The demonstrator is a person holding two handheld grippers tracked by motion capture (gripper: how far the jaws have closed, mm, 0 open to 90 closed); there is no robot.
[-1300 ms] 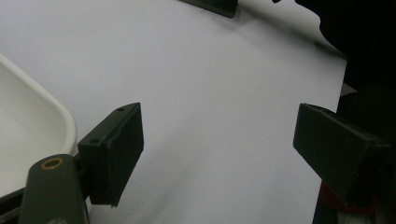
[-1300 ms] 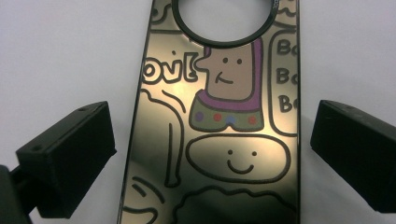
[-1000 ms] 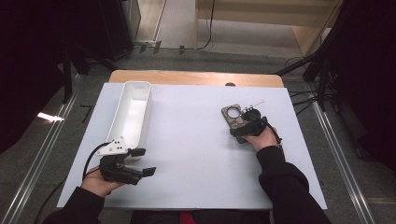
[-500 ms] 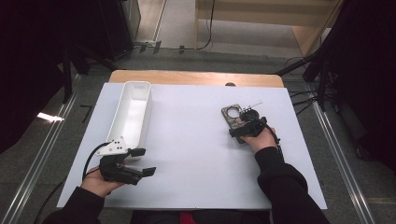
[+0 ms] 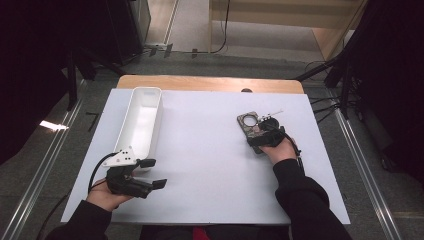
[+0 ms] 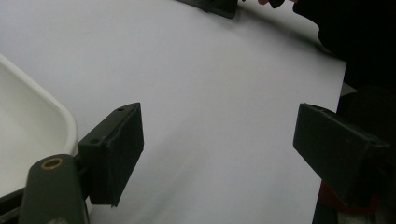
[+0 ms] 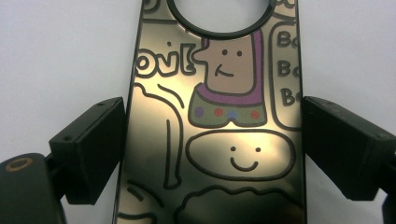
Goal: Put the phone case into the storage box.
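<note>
Right gripper (image 7: 212, 149) straddles the phone case (image 7: 215, 126), its jaws just been closing, pads at both long edges, looks like contact on each side. Case lies flat on the white table (image 5: 210, 150), right half, cartoon print up, round hole at far end. Left gripper (image 6: 219, 154) spread wide, nothing between, near-left by the white tray (image 5: 142, 120), well apart from case.
</note>
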